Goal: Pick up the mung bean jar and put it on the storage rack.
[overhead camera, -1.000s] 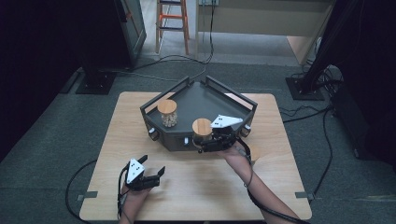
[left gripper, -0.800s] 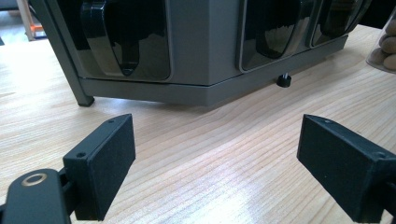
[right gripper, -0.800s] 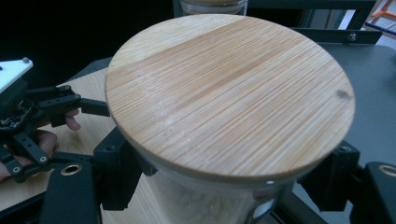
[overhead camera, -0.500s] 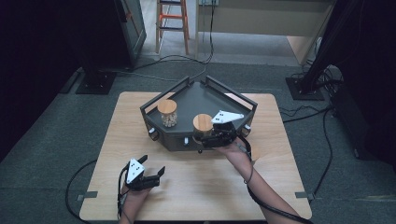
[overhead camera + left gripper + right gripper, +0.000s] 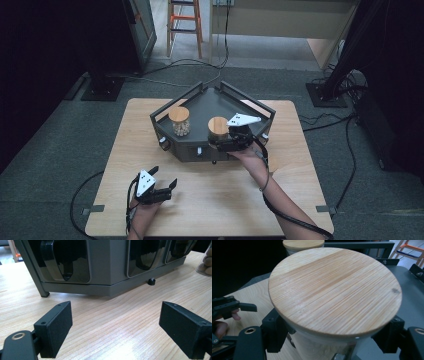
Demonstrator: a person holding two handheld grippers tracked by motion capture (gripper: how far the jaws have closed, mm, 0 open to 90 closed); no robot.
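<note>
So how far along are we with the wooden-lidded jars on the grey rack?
One glass jar with a wooden lid already stands on the dark grey angular rack. The right gripper is shut on the second wooden-lidded jar at the rack's front edge. The left gripper rests open on the wooden table. Release is probably left.

I work in what looks like a lab or a recording studio. My wooden table (image 5: 210, 200) stands on grey carpet, and black curtains (image 5: 45, 55) hang on both sides of the table. Behind the table I see dark stands (image 5: 102, 85) with cables (image 5: 190, 65) across the floor, an orange ladder (image 5: 185, 20) and a pale wooden counter (image 5: 290, 20). Brackets (image 5: 92, 209) fix the table's corners.
</note>
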